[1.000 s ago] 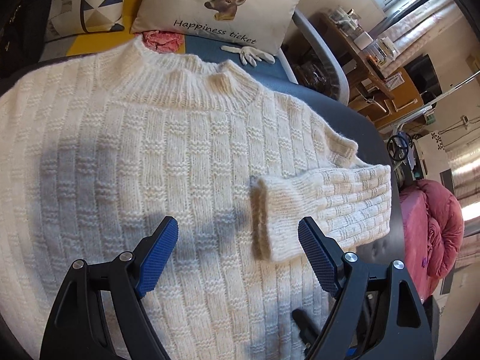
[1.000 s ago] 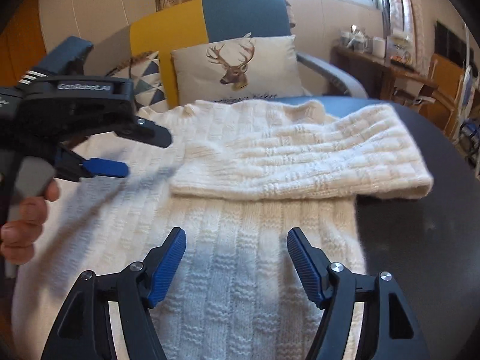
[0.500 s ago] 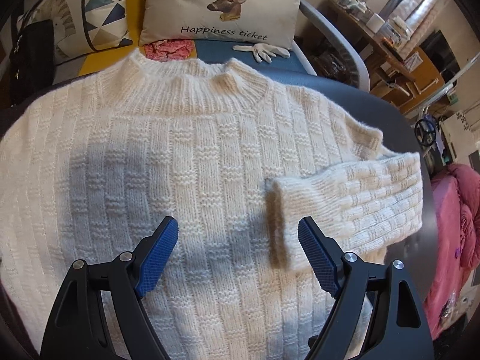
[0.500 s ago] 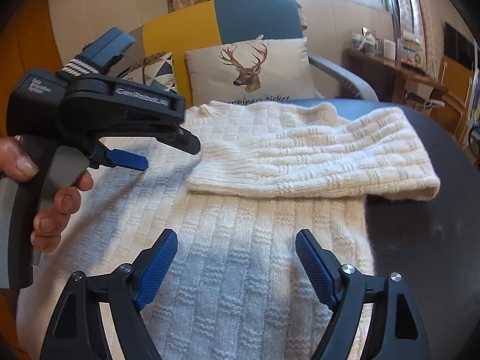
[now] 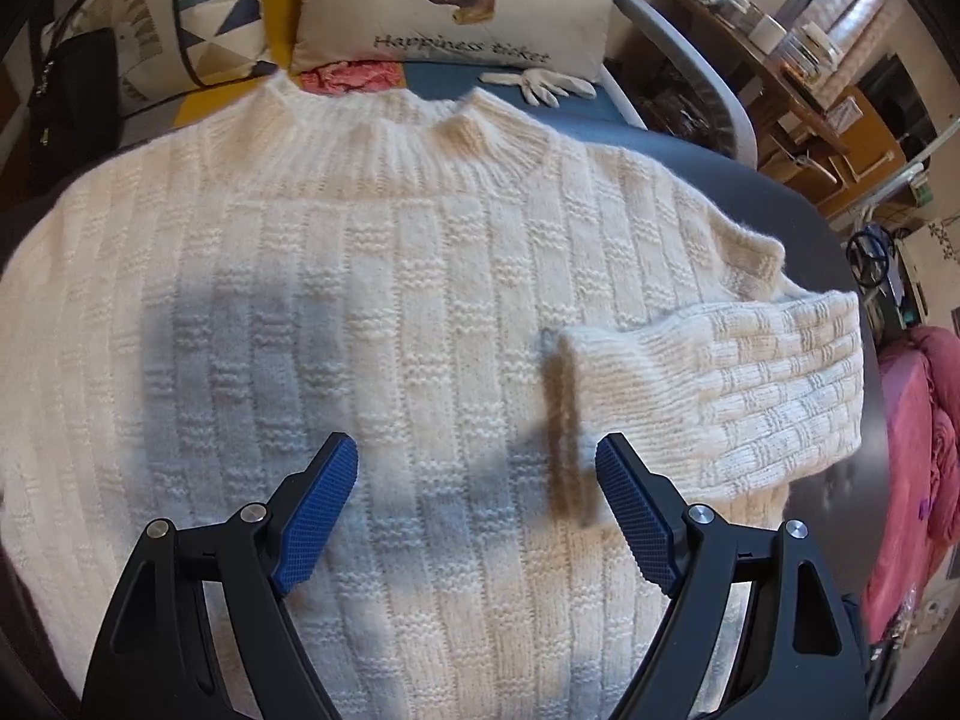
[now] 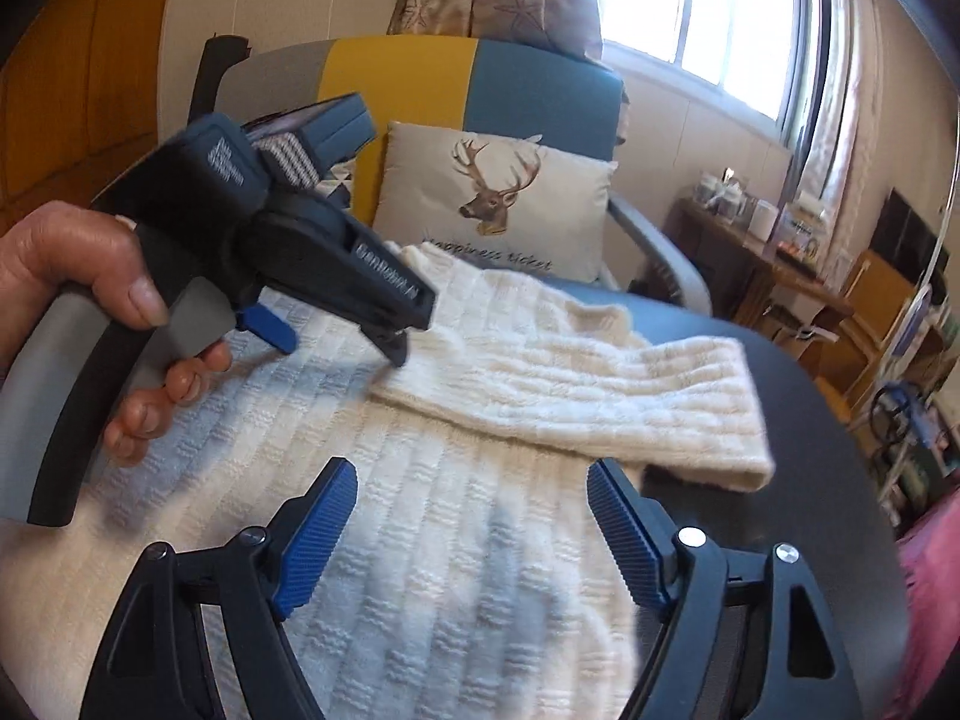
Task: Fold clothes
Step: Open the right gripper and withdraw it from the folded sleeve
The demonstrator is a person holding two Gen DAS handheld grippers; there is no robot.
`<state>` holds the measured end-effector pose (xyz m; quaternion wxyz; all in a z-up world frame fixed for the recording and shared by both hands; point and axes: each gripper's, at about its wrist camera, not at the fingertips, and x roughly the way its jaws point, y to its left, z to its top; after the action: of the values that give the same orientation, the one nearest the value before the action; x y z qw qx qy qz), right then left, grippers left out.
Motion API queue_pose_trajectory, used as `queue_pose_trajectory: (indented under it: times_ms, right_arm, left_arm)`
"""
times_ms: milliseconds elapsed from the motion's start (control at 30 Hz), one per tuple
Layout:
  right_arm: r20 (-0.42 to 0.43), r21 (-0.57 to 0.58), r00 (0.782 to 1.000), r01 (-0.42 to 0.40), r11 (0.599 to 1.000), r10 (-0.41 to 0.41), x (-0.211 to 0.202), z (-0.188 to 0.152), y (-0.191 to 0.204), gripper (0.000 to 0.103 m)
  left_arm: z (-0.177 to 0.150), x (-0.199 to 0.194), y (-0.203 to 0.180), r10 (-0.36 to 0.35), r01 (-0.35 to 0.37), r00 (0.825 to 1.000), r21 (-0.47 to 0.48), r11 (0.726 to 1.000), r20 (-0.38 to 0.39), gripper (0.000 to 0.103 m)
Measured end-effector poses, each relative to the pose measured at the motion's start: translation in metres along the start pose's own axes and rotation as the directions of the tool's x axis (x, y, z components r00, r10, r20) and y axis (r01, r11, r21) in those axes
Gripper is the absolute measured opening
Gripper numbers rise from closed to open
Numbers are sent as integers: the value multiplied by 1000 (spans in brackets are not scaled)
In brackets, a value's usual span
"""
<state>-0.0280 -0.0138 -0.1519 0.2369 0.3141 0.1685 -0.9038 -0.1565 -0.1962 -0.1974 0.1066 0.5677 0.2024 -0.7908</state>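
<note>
A cream knitted sweater (image 5: pixel 372 300) lies flat on a dark round table (image 5: pixel 774 204), collar toward the sofa. Its right sleeve (image 5: pixel 720 384) is folded inward across the chest, and its cuff ends near the middle. My left gripper (image 5: pixel 477 507) hovers open above the lower chest, nothing between its blue pads, the right pad close to the cuff. My right gripper (image 6: pixel 468 531) is open over the sweater (image 6: pixel 420 540) near the hem, below the folded sleeve (image 6: pixel 600 384). In the right wrist view a hand (image 6: pixel 90 276) holds the left gripper's handle (image 6: pixel 282 240) at the left.
A sofa stands behind the table with a deer cushion (image 5: pixel 468 0), a patterned cushion (image 5: pixel 186 6), a pink cloth (image 5: pixel 348 75) and a white glove (image 5: pixel 546 84). A black bag (image 5: pixel 72 96) sits at the left. A wooden desk (image 5: pixel 798 78) and pink bedding (image 5: pixel 918 456) lie to the right.
The left gripper has moved left and back from the folded sleeve, which now sits further right in its view. The right gripper has risen and tilted. Both stay open.
</note>
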Motion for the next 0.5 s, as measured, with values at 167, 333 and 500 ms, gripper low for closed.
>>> queue_pose_trajectory:
  times_ms: [167, 333, 500]
  right_arm:
    - [-55, 74, 997, -44, 996, 48, 6, 7, -27, 72]
    - [-41, 130, 995, -87, 988, 93, 6, 8, -44, 55]
    - [-95, 65, 985, -140, 988, 145, 13, 1, -30, 36]
  left_arm:
    - [1, 3, 1, 13, -13, 1000, 6, 1000, -13, 84]
    - [1, 4, 3, 32, -32, 999, 1, 999, -20, 84]
    - [4, -2, 19, 23, -24, 1000, -55, 998, -19, 84]
